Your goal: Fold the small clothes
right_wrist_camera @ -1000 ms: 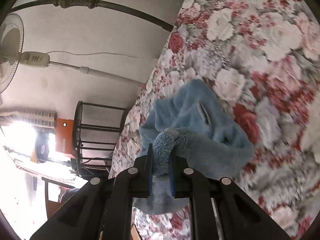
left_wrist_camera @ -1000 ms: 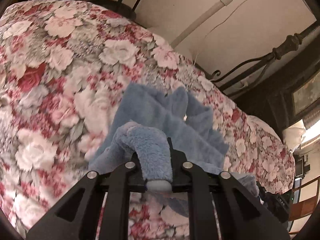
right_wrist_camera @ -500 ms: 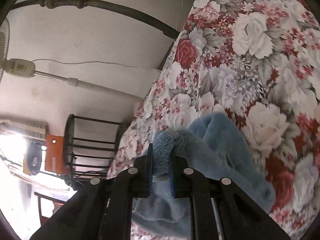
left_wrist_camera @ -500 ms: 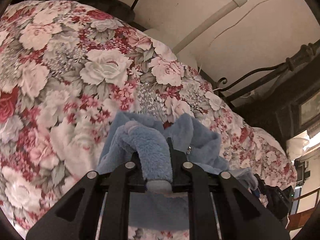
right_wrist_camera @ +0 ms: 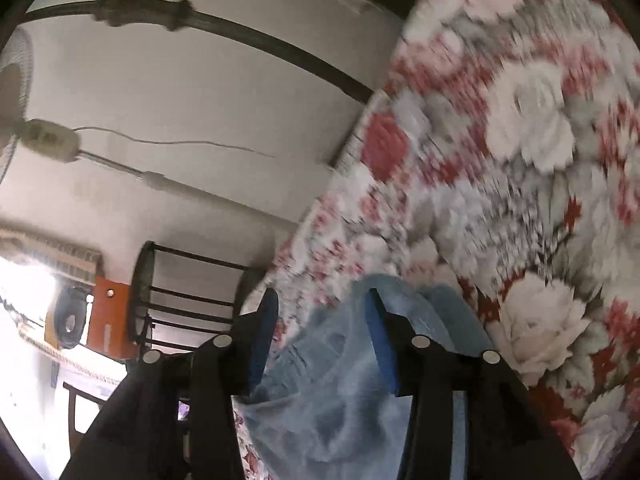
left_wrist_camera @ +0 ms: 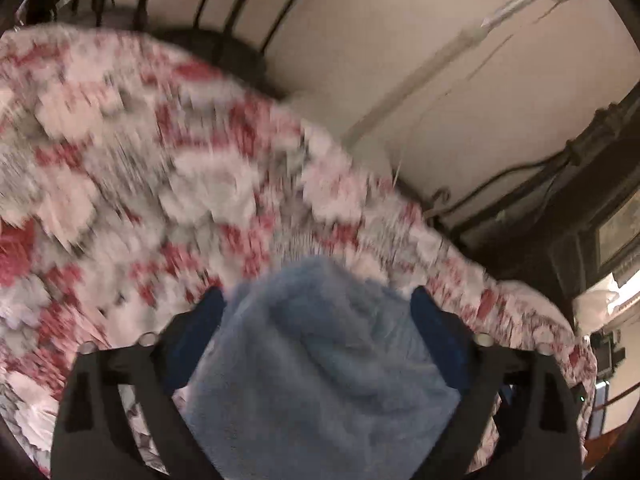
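**Two hand-held grippers letting go of one blue garment**

One blue fleece garment lies bunched on the flowered bed cover, close to the bed's edge, with a dark iron bed frame and a pale wall behind it.

The left hand-held gripper stands spread almost to its widest and is opening; the fleece sits between its blue pads but neither presses on it. The right hand-held gripper is about half spread and also opening, with the cloth lying under and between its fingers, unclamped.

Risks, as I judge them: the plush pile could snag on a pad as either tool pulls away, dragging the fold open. Released near the bed's edge, the soft bundle may slump or slide off. Both views are blurred, so the fold's neatness cannot be told.

Count: one garment, two hand-held grippers, one bed, one standing fan.
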A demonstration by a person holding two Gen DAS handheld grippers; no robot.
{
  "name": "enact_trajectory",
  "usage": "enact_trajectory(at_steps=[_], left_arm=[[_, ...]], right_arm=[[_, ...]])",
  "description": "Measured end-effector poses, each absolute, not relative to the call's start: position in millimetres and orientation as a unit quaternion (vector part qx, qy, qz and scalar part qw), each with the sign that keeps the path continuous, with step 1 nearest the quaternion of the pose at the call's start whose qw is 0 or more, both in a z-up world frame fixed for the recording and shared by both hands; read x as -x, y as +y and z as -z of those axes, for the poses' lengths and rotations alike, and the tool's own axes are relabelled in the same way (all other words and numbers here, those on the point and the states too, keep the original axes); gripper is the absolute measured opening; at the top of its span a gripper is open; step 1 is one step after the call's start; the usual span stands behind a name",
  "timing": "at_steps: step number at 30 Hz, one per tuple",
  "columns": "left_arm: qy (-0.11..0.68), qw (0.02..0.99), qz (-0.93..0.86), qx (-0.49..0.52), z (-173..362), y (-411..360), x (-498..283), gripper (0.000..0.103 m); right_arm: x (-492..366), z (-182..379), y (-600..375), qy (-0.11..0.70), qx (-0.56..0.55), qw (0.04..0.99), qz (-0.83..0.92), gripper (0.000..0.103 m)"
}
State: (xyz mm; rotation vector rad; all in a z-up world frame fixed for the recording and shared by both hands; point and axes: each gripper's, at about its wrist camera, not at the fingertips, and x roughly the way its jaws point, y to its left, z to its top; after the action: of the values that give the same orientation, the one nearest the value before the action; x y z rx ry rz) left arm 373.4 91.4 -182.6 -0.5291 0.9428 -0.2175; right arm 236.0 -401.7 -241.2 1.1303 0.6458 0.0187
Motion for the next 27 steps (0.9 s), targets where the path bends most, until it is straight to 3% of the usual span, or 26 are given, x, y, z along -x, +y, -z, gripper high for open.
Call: enact_trajectory(at_steps=[1,3,6,10,14,16,19,24,27], left_arm=[[0.452,0.849,0.111,0.25,181,91,-373,0.093],[0.475,0.838,0.124,0.239,188,86,-376,0.093],[0.506,0.836,0.117,0.177,206,65,-378,0.092],[0.539,0.816,0.165,0.129,226,35,-377,0.092],[0.543,0.835,0.088,0.004,249,11,-376,0.092],[0.545,0.837,0.045,-0.024,259,12,-379,0.093],[0.543,0.839,0.031,0.005,257,22,-379,0.093],[0.504,0.853,0.114,0.077,220,28,-369,0.092],[0.52,0.846,0.112,0.042,227,18,-370,0.092]], right_arm=[[-236,237,-400,0.303,-0.518,0.8,-0.013,0.045],[-238,232,-387,0.331,-0.477,0.814,-0.014,0.029],[-248,229,-364,0.371,-0.401,0.838,-0.012,0.018],[-267,239,-329,0.424,-0.364,0.825,-0.089,0.017],[-288,262,-289,0.488,-0.297,0.813,-0.113,0.017],[-296,284,-296,0.5,-0.281,0.818,-0.047,0.0],[-298,298,-316,0.481,-0.324,0.815,-0.01,0.0],[-292,262,-306,0.431,-0.311,0.846,-0.046,0.005],[-302,254,-275,0.452,-0.281,0.839,-0.11,0.005]])
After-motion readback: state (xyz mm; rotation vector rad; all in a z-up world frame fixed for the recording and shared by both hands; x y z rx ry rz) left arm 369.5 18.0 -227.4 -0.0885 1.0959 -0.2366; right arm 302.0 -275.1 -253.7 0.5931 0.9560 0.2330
